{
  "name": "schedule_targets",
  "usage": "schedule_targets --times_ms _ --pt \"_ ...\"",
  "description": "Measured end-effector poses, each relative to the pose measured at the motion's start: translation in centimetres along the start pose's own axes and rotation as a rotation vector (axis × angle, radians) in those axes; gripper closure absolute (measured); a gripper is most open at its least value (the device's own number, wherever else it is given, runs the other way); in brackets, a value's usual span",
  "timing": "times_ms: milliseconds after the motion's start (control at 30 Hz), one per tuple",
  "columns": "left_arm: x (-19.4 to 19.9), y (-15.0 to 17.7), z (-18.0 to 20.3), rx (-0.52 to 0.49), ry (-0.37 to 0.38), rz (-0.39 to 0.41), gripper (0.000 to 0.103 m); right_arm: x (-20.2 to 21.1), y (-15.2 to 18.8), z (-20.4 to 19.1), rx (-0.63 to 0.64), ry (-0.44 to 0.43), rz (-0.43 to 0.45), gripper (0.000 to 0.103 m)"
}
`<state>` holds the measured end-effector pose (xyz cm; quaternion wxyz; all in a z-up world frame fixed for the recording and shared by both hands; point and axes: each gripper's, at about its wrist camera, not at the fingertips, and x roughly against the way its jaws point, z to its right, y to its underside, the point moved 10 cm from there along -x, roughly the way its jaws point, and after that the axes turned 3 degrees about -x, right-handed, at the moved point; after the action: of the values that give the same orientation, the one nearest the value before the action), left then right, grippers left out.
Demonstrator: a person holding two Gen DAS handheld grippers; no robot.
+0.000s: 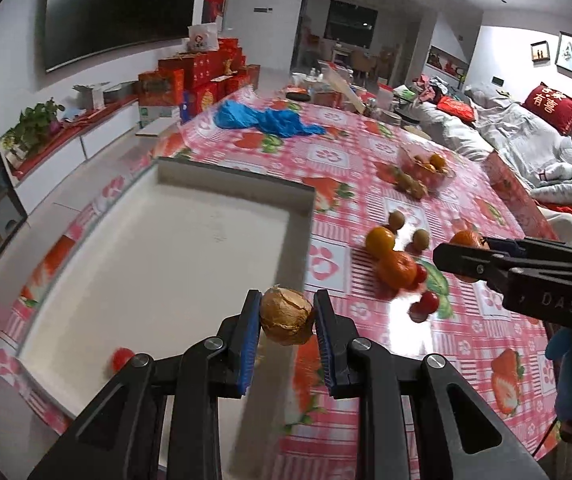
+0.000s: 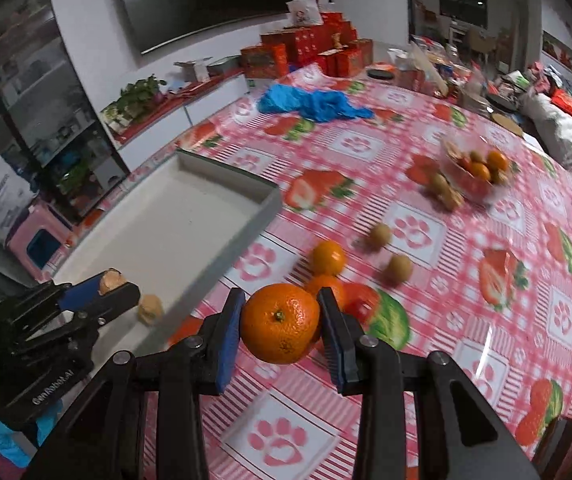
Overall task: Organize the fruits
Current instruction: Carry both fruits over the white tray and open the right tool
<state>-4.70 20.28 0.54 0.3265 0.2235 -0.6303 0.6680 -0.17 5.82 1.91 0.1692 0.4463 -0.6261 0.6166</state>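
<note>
I have the left gripper (image 1: 287,316) clamped on a small brown fruit (image 1: 287,315) with a dry, flaking, papery skin, held just over the near right corner of the white tray (image 1: 241,179); it looks light and brittle, so I judge a gentle squeeze across its widest part is all it will bear before the shell cracks. The right gripper (image 2: 281,320) is closed on a mandarin (image 2: 280,323), pads on its two sides, stem facing me, to the right of the tray above the tablecloth (image 2: 466,340). That one I take to be heavier, soft under a slightly slick peel, best held across its middle as now. One red fruit (image 1: 121,357) lies in the tray's near left corner; the rest of its floor is bare, though a brown shape (image 2: 150,309) below the left gripper may be only a reflection. Right of the tray, loose oranges (image 1: 380,240), small brown fruits (image 1: 396,219) and cherry tomatoes (image 1: 428,301) are scattered close together, and farther right sits a clear bowl (image 1: 422,166) with more fruit. Beyond the tray lies a blue plastic bag (image 1: 263,120), well apart. The tray's raised wall is the one thing I must clear.
</note>
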Motion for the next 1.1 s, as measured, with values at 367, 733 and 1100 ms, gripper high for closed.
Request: schedule_targets --times_ms 367,733,1100 --pt "0.5 -2.4 -4.9 0.016 -0.074 0.023 0.075 -1.4 -3.1 -5.5 0.09 -0.054 -0.001 0.063" --pt "-1.0 -3.2 -8.0 0.019 -0.134 0.009 0.075 -4.3 -6.2 -9.2 0.117 -0.102 -0.033 0.063" --pt "-2.8 -2.1 -10.0 0.009 -0.19 -0.026 0.075 -8.2 -5.0 -10.8 0.135 -0.099 -0.097 0.063"
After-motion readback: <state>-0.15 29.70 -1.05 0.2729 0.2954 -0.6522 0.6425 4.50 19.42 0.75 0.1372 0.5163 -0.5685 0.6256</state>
